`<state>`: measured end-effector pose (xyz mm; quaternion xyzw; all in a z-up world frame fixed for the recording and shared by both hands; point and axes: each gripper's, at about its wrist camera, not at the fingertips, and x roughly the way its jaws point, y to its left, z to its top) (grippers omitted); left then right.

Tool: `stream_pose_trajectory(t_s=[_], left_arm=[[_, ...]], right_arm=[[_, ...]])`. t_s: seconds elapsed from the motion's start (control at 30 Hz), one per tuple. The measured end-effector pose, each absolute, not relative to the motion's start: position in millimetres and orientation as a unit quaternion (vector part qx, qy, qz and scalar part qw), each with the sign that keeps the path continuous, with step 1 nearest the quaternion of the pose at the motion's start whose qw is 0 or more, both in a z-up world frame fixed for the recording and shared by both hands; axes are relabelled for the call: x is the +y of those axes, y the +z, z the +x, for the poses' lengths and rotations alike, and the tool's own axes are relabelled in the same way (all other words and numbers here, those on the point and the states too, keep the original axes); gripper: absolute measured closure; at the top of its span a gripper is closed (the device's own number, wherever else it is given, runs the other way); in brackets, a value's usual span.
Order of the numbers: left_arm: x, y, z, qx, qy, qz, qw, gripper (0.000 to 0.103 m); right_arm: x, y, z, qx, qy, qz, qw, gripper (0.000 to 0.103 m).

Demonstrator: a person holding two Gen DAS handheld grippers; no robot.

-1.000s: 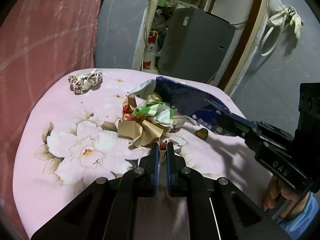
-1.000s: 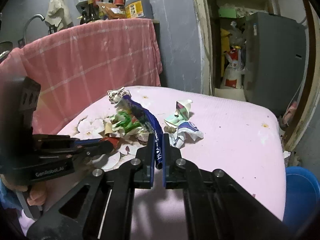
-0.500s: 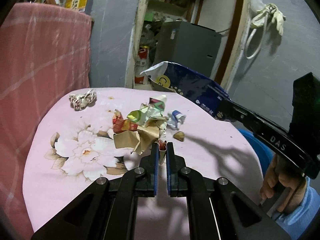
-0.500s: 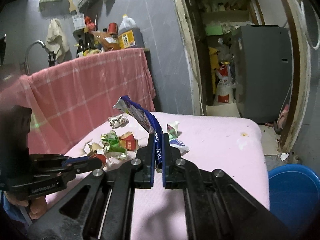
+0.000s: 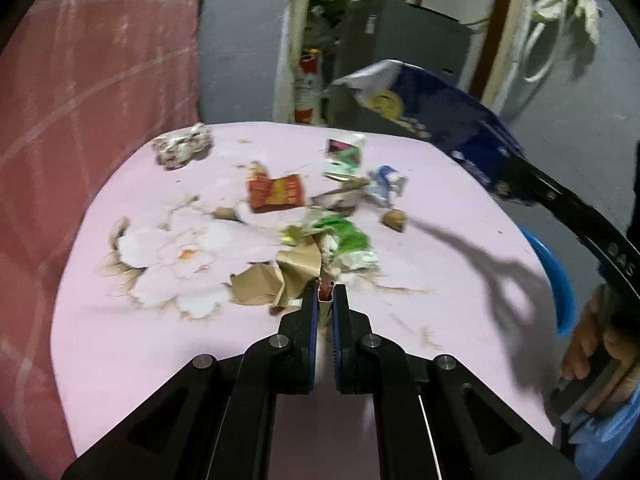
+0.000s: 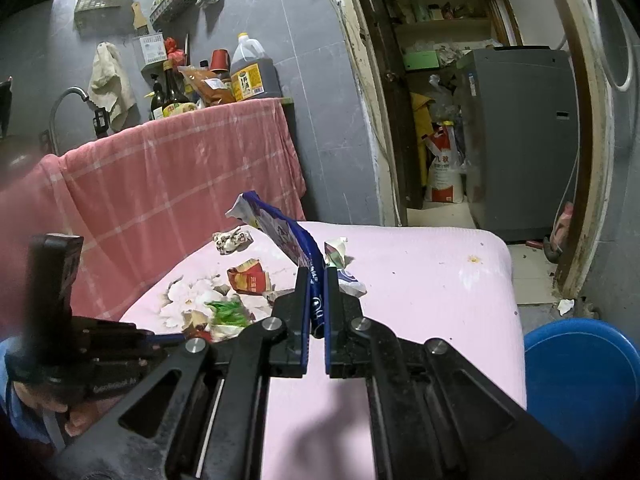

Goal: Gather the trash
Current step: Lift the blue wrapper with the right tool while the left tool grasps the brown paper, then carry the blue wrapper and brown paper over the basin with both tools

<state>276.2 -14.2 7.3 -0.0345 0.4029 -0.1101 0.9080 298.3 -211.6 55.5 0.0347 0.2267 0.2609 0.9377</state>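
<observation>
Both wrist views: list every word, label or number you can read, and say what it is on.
"GenRobot.AI": left gripper's body, right wrist view.
"DAS", partly seen, upside down: right gripper's arm, left wrist view.
Blue bag print, red wrapper, oil jug label, white sack characters: too blurred or small to read.

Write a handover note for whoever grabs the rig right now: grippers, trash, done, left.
Left gripper: shut on a brown paper scrap, part of the crumpled pile near the table's front edge.
Right gripper: shut on the blue snack bag, held up off the pink table.
Blue bin: on the floor by the table's right edge; contents not visible.
Still on the table: red wrapper, green wrapper, white-and-blue wrapper, crumpled patterned paper at the far left.
Left to do: probably bin both held pieces, then clear the rest.
</observation>
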Motion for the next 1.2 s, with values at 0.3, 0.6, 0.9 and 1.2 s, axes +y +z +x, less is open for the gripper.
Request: stream_pose_trajectory(t_s=[0.3, 0.6, 0.9, 1.2], left_arm=[[6.7, 16.8, 264.5, 0.364, -0.088, -0.048, 0.926, 0.098], [-9.6, 55.6, 248.3, 0.263, -0.1, -0.055, 0.958, 0.098], [-49.8, 87.4, 239.7, 0.189, -0.139, -0.038, 0.971, 0.098], [-115.3, 102.2, 244.7, 0.166, -0.202, -0.026, 0.965, 0.098]], right_arm=[[-215.5, 55.3, 294.9, 0.218, 0.255, 0.038, 0.941, 0.097], [-233.7, 69.2, 279.0, 0.172, 0.242, 0.059, 0.953, 0.097], [-270.1, 87.7, 254.6, 0.115, 0.203, 0.086, 0.968, 0.097], [-328.8, 99.6, 230.0, 0.072, 0.11, 0.106, 0.986, 0.097]])
